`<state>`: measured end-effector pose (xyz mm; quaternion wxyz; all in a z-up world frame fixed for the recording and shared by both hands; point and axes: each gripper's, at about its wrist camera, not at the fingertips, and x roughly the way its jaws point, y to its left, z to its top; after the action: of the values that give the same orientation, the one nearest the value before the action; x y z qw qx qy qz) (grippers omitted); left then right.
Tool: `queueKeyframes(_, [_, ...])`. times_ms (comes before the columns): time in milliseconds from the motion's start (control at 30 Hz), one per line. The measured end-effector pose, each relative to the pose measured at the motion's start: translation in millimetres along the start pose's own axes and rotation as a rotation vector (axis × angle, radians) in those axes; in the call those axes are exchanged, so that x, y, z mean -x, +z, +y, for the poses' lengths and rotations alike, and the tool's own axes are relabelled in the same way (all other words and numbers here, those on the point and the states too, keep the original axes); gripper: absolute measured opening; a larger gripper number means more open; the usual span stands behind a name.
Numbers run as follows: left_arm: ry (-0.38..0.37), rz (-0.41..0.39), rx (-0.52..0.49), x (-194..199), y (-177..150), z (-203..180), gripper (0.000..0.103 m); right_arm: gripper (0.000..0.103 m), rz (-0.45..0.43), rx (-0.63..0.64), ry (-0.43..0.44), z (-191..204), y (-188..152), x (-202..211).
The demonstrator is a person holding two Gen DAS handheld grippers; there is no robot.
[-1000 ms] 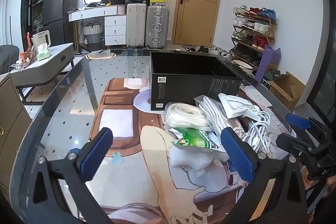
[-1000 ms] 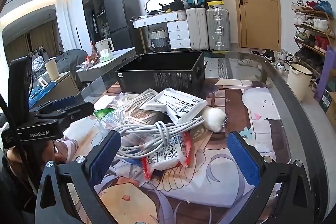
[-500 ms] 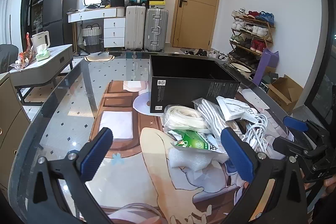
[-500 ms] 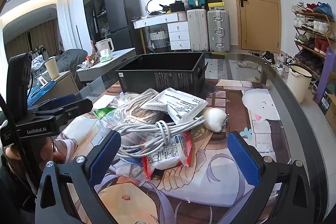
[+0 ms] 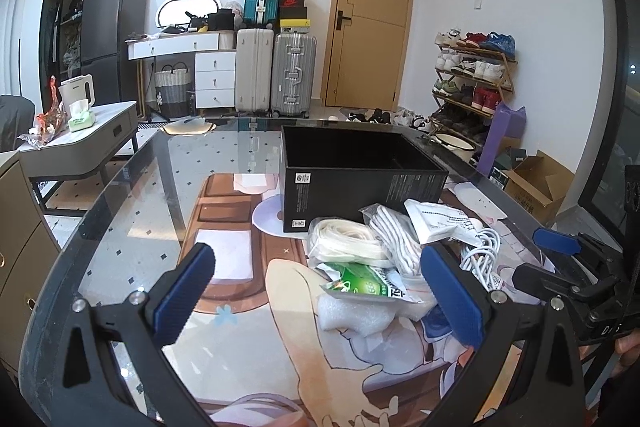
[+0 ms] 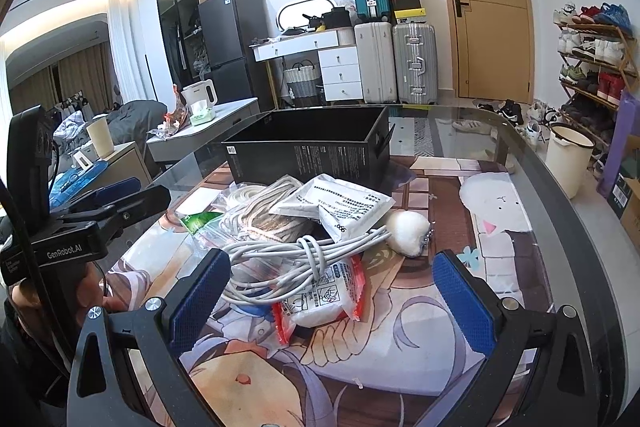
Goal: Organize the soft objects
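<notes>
Both tongs, left tongs (image 5: 320, 291) and right tongs (image 6: 332, 295), gape wide and empty over the glass table (image 5: 132, 195). Bagged soft goods (image 6: 320, 211) lie heaped before an open black box (image 5: 360, 171); a white cable (image 6: 292, 255) sprawls on top.

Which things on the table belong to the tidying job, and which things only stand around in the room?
Job: black box, white cable bundle, red-edged packet, green packet, white foam piece, fluffy ball.
Around: suitcases, shoe rack, kettle.
</notes>
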<state>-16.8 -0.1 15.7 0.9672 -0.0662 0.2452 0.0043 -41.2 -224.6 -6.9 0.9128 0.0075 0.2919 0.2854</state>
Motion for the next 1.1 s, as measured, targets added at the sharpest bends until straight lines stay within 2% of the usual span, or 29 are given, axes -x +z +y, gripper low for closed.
queueKeyframes(867, [0.002, -0.071, -0.009, 9, 8, -10, 0.103, 0.103, -0.009, 0.018, -0.003, 2, 5, -1])
queueKeyframes(1100, [0.007, -0.069, -0.015, 6, 10, -12, 0.103, 0.103, -0.019, 0.018, -0.010, 1, 8, 0])
